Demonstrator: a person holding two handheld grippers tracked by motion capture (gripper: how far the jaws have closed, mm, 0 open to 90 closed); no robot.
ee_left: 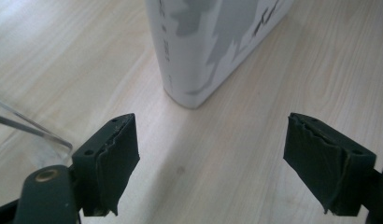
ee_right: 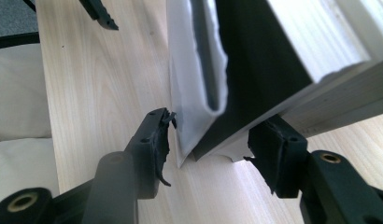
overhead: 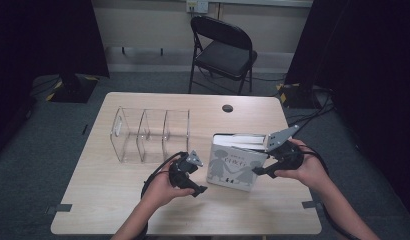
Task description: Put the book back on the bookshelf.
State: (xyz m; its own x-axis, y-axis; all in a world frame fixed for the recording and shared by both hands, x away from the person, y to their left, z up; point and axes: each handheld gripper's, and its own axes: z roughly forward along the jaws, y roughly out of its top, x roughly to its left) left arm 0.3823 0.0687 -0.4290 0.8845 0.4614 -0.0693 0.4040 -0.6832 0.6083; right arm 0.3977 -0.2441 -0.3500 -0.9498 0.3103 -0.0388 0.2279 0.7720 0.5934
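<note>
A thick white hardcover book with grey silhouette figures on its cover stands tilted on its lower edge at the near right of the pale wooden table, its page block facing up. The right gripper straddles the book's near right corner with its jaws on either side of the cover and pages; in the right gripper view one pad brushes the loose white jacket flap while the other sits just off the page block, so the hold looks slack rather than clamped. The left gripper, just left of the book, hangs released with nothing between its wide jaws. To the far left stands a clear acrylic three-slot rack. The step in hand appears to be raising the book upright for filing in that rack; the next move likely calls for a firmer pinch on the right and a steadying grip from the left before any carry. The cover's title is too blurred to read, and the book's far side is hidden. A black folding chair stands beyond the table.
</note>
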